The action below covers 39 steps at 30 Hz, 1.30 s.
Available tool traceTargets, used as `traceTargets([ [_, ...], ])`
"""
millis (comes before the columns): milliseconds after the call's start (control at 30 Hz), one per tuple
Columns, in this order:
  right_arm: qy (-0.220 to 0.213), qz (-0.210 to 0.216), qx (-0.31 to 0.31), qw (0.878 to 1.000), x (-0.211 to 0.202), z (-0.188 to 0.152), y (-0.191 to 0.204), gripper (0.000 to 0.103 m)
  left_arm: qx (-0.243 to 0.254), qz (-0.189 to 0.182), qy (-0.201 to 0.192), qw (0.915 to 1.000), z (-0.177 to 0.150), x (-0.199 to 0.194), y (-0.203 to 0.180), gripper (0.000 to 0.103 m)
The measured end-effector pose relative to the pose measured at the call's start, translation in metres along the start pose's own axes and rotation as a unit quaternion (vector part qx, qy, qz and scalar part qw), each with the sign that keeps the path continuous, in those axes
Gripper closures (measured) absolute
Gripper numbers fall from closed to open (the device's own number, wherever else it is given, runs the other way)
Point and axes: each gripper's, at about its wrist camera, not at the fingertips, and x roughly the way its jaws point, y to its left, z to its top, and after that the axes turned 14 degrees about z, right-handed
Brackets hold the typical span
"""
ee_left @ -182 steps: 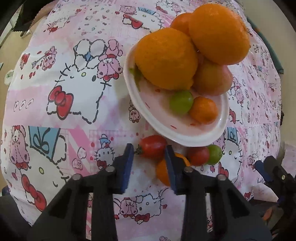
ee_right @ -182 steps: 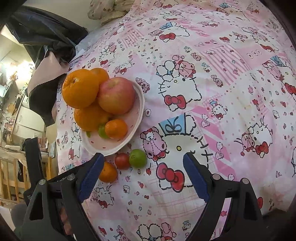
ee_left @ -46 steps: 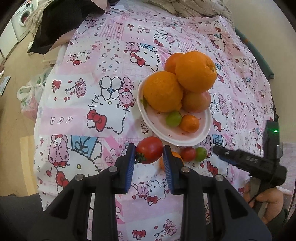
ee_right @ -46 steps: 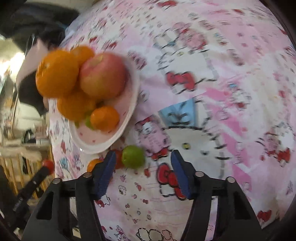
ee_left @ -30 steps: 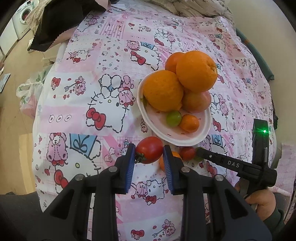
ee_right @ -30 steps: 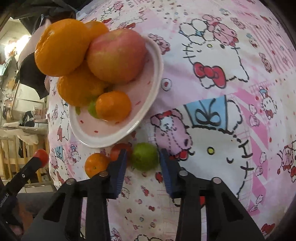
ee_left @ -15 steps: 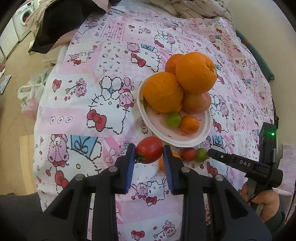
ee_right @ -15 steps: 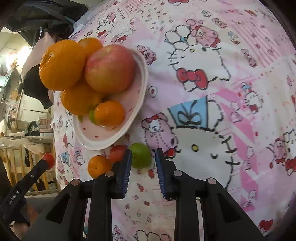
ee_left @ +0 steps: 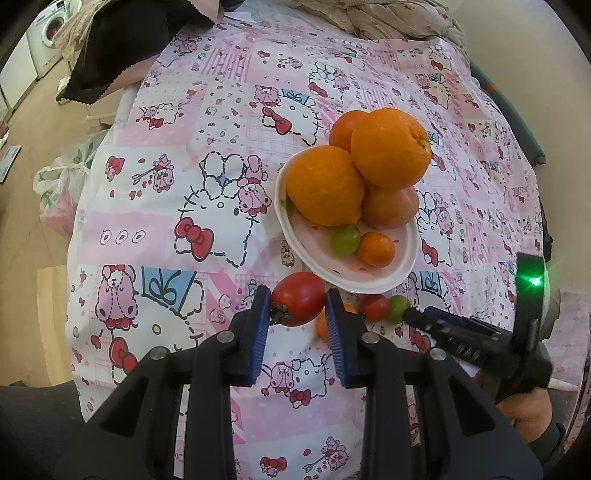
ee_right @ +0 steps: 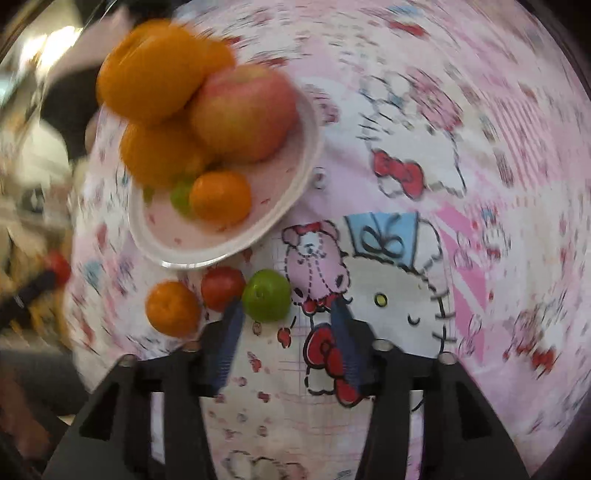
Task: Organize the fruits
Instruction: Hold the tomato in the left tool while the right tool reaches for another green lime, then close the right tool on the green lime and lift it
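Observation:
My left gripper [ee_left: 297, 301] is shut on a red tomato [ee_left: 297, 297], held above the cloth just in front of the pink plate [ee_left: 369, 287]. On the plate are stacked oranges [ee_left: 325, 184], an apple [ee_right: 243, 114], a green fruit [ee_left: 345, 239] and a small orange [ee_left: 376, 248]. In the blurred right wrist view my right gripper [ee_right: 287, 309] has its jaws opening. A green fruit [ee_right: 266, 294] lies on the cloth at the left fingertip, clear of the right pad. Beside it lie a small red tomato [ee_right: 222, 288] and a small orange [ee_right: 173, 308].
A pink cartoon-print cloth [ee_left: 184, 206] covers the table. Dark fabric [ee_left: 122, 48] lies at its far left corner, and a bundled cloth [ee_left: 388, 18] at the far edge. A hand [ee_left: 528, 413] holds the right gripper [ee_left: 415, 317] at the table's right edge.
The right gripper's jaws have spread apart around the green fruit, which stays on the cloth, and its view has rolled and blurred. The left gripper holds the tomato still.

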Motion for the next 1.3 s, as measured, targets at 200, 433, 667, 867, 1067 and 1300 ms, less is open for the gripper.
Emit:
traceTargets([
  [200, 0.022, -0.080, -0.112, 0.990, 0.020, 0.004, 0.027, 0.048, -0.002, 0.001, 0.003, 1.0000, 0.001, 0.002, 0.003, 0.077],
  [433, 0.049, -0.060, -0.140, 0.987, 0.035, 0.009, 0.035, 0.047, 0.000, 0.008, 0.007, 0.9999, 0.000, 0.007, 0.002, 0.077],
  [667, 0.055, -0.027, -0.122, 0.991, 0.030, 0.003, 0.024, 0.047, -0.008, 0.012, 0.005, 0.9999, 0.001, 0.007, 0.004, 0.077],
  [867, 0.048, -0.017, -0.125, 0.991, 0.021, -0.001, 0.013, 0.047, -0.012, 0.004, 0.004, 0.9999, 0.004, 0.006, 0.004, 0.077],
  [1067, 0.051, -0.044, -0.168, 0.983, 0.035, 0.001, 0.026, 0.047, -0.007, -0.002, -0.003, 1.0000, 0.007, 0.002, 0.001, 0.077],
  [1300, 0.059, -0.071, -0.211, 0.973, 0.047, -0.003, 0.039, 0.058, -0.012, -0.001, 0.001, 0.9999, 0.007, 0.002, 0.005, 0.077],
])
